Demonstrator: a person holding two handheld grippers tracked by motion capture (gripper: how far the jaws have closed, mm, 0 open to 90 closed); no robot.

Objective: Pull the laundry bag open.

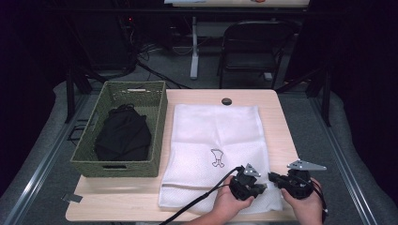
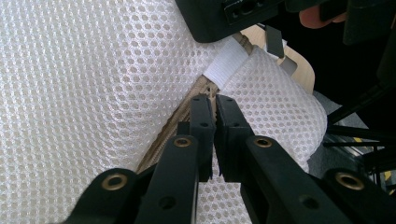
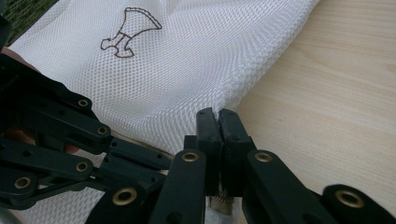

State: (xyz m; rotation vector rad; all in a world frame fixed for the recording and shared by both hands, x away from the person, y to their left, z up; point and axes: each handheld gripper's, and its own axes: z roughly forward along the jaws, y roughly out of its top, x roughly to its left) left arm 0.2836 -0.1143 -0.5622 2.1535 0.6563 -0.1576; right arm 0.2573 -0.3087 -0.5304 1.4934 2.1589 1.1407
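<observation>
Both grippers sit at the near right corner of the white mesh laundry bag (image 1: 216, 145), which lies flat on the wooden table (image 1: 281, 122), just right of the woven green basket (image 1: 159, 117) holding a black garment (image 1: 123, 136).

Left gripper (image 2: 212, 100): jaws closed, tips at the beige zipper band (image 2: 187, 112) just below the white fabric tab (image 2: 224, 63). It looks pinched on the zipper edge or its pull, but the pull itself is hidden, so I can't confirm.

Right gripper (image 3: 217, 114): jaws closed too, clamped on the bag's corner hem; a bit of beige zipper tape shows between the jaws low down in the right gripper view.

Step in hand, my read: opening the bag. Right anchors the corner, left takes the zipper.

Next move probably calls for:
- left dragging along the zipper line, away from the right gripper, staying low and parallel to the edge
- right holding firm so the mesh stays taut and doesn't bunch
- if left has mesh rather than the pull, the bag just slides; regrip needed

The garment in the basket is untouched.
</observation>
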